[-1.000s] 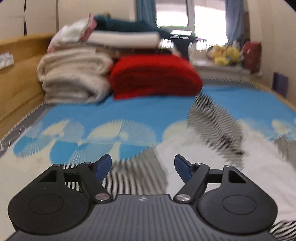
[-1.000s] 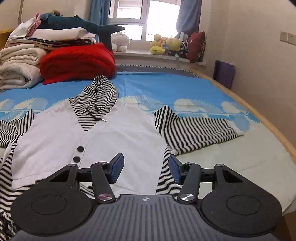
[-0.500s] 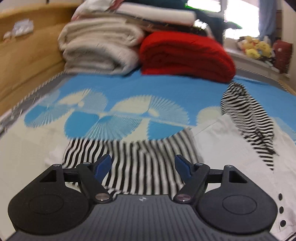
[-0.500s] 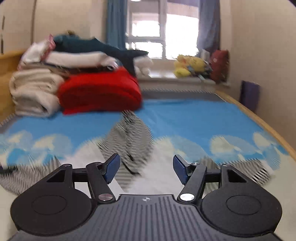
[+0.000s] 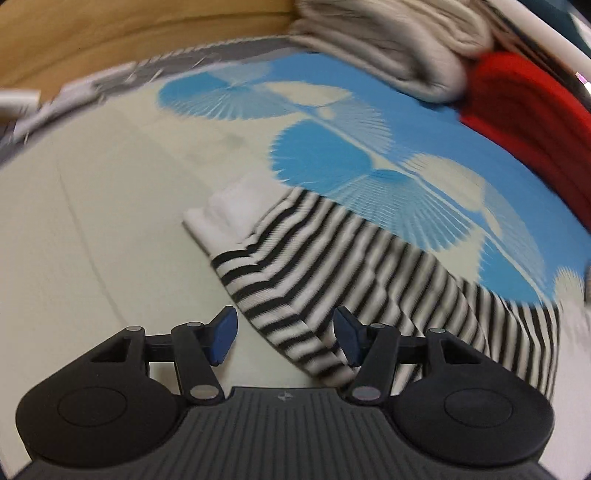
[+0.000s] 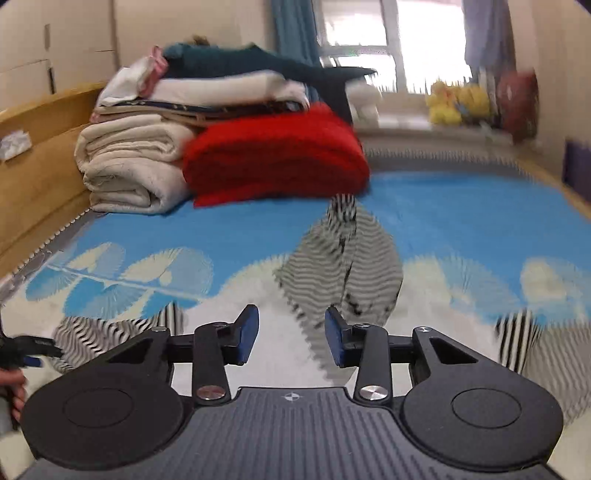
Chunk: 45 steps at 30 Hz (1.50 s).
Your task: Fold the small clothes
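Bed w/ blue-and-cream fan-print cover (image 6: 461,206); wooden headboard (image 6: 40,155) at left. Bright window (image 6: 421,44) far, blue curtains (image 6: 291,33) beside it. Cream walls (image 6: 74,40).

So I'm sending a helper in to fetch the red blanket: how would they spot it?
Look at the bed with the blue fan-print cover, toward the wooden headboard. At that end is a heap of folded bedding; the red blanket lies beside the cream quilt, the only bright red item there.

The left wrist camera tilts steeply down, close over the striped sleeve (image 5: 369,266). The right looks more level across the bed toward the window (image 6: 424,48). Both catch the red blanket (image 6: 277,155).
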### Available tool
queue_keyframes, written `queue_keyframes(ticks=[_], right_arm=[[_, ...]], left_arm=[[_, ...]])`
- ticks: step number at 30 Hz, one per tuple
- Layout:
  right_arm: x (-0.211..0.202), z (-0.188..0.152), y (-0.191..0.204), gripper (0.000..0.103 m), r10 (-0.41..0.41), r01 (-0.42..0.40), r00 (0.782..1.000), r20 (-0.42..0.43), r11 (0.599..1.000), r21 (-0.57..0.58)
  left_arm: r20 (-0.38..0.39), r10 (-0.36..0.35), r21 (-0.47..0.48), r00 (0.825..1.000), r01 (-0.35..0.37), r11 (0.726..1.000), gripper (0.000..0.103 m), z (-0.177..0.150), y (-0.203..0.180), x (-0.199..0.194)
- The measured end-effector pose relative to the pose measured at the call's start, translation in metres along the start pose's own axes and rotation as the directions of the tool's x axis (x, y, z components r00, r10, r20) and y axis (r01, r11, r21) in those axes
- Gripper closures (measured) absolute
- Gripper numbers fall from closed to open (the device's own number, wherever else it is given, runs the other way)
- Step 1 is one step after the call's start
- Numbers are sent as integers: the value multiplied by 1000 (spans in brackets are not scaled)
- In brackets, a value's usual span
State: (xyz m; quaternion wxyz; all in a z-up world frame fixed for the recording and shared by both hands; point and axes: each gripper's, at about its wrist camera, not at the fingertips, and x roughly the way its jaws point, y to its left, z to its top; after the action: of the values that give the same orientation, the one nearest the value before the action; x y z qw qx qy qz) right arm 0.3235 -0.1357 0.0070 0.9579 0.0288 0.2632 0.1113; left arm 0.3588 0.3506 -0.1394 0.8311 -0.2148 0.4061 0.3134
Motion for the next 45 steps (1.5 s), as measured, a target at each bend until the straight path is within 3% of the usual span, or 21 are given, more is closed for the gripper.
queue_keyframes(ticks=[5, 6, 7, 8, 11, 13, 15, 17, 19, 21, 22, 23, 24, 25, 27, 31, 33, 35, 37, 40, 45], right_arm=[[17, 1, -18, 63, -30, 30, 999, -34, 999, -18], [22, 0, -26, 63, -32, 32, 998, -57, 999, 6], [25, -2, -33, 63, -36, 38, 996, -83, 999, 30], [26, -6, -40, 63, -46, 52, 993, -110, 997, 51], [34, -19, -57, 63, -90, 107, 979, -183, 991, 85], [37, -28, -66, 62, -124, 149, 967, -222, 984, 98], [40, -34, -72, 61, -148, 181, 956, -252, 977, 112], [39, -40, -79, 61, -153, 197, 949, -276, 970, 141], [39, -46, -85, 61, -158, 217, 942, -296, 960, 178], [39, -50, -91, 61, -159, 229, 938, -308, 951, 208], [38, -51, -94, 61, -160, 236, 937, -311, 946, 222], [38, -52, -95, 61, -163, 242, 935, -314, 942, 232], [38, -54, -97, 61, -166, 249, 933, -318, 938, 242], [40, -55, -98, 61, -169, 256, 932, -322, 934, 251], [43, -58, -102, 61, -171, 270, 928, -330, 920, 283], [51, -64, -114, 61, -155, 284, 926, -345, 888, 362], [59, -68, -118, 65, -131, 276, 928, -350, 873, 403], [67, -72, -120, 67, -102, 262, 929, -357, 861, 436], [77, -75, -115, 66, -74, 241, 929, -362, 865, 441], [94, -76, -96, 65, 22, 149, 925, -379, 897, 416], [112, -77, -29, 55, 58, 0, 920, -388, 989, 147]], left_arm=[[-37, 66, -42, 997, -67, 997, 41, -1, 1, 18], [-30, 85, -26, 996, -86, 996, 55, 0, -3, 17], [-28, 97, -13, 995, -97, 995, 83, 1, -6, 16], [-23, 105, -5, 994, -105, 994, 96, 2, -9, 13], [112, 135, 84, 985, -145, 986, 102, 4, -39, -15], [215, 61, 150, 975, -94, 984, 102, 5, -66, -49], [269, -85, 211, 959, 28, 977, 102, 0, -97, -88], [270, -265, 292, 926, 183, 939, 102, -13, -130, -129], [220, -450, 390, 866, 345, 854, 102, -36, -165, -164], [101, -619, 473, 779, 509, 719, 102, -67, -198, -193], [-11, -698, 490, 716, 612, 621, 102, -83, -213, -202], [-124, -739, 489, 662, 689, 535, 97, -95, -225, -205], [-241, -753, 484, 612, 748, 453, 83, -106, -236, -206], [-286, -747, 494, 600, 760, 422, 77, -115, -242, -206], [-214, -704, 517, 677, 690, 507, 74, -117, -241, -203], [-156, -566, 393, 809, 577, 716, 74, -88, -224, -167], [-125, -469, 379, 874, 480, 792, 74, -75, -216, -151], [-127, -391, 356, 912, 410, 840, 74, -62, -206, -136], [-141, -353, 312, 925, 380, 871, 74, -48, -199, -123], [-174, -343, 259, 923, 380, 888, 74, -41, -188, -117], [-177, -334, 240, 926, 370, 898, 74, -38, -184, -116]])
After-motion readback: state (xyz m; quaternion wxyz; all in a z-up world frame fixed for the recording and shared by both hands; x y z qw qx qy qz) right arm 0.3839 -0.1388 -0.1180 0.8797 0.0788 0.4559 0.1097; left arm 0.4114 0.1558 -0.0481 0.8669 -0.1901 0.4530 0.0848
